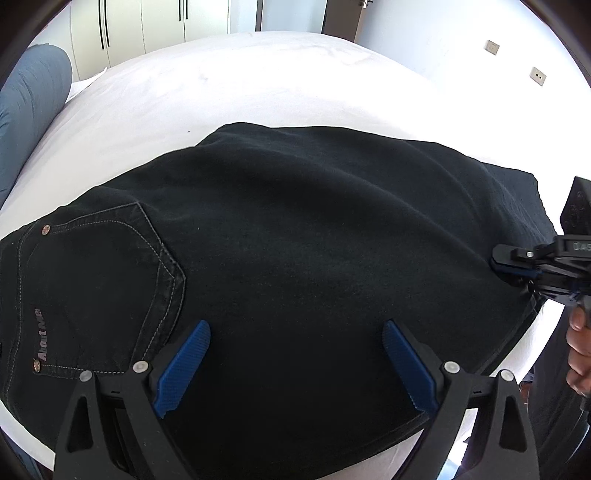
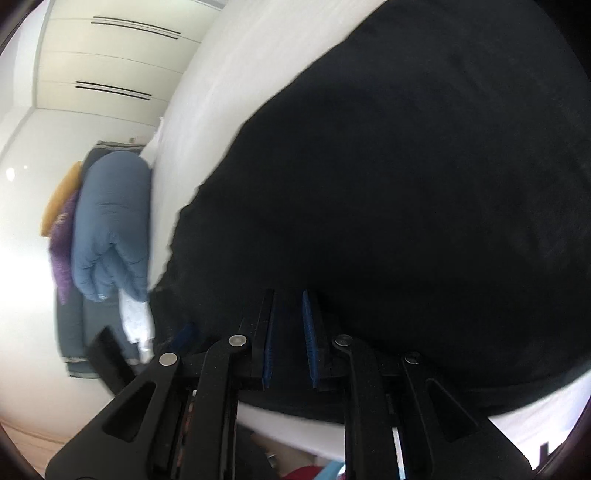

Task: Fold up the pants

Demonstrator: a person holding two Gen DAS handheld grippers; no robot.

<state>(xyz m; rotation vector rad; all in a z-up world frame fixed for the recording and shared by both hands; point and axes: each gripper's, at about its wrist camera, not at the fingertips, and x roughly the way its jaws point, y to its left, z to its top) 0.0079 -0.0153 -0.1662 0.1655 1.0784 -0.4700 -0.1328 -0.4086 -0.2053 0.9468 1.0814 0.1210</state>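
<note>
Black pants (image 1: 295,236) lie folded lengthwise on a white bed (image 1: 229,81), the back pocket (image 1: 103,280) at the left. My left gripper (image 1: 295,332) is open and hovers over the near edge of the pants, holding nothing. My right gripper (image 1: 496,260) comes in from the right edge of the left wrist view, its jaws closed on the pants' fabric. In the right wrist view the blue pads (image 2: 308,332) stand nearly together with black cloth (image 2: 406,184) between them at the right gripper (image 2: 288,306).
A blue-grey pillow (image 1: 29,110) lies at the left edge of the bed, also in the right wrist view (image 2: 110,221). White wardrobe doors (image 1: 140,26) stand behind the bed. A hand (image 1: 580,350) holds the right gripper at the bed's right side.
</note>
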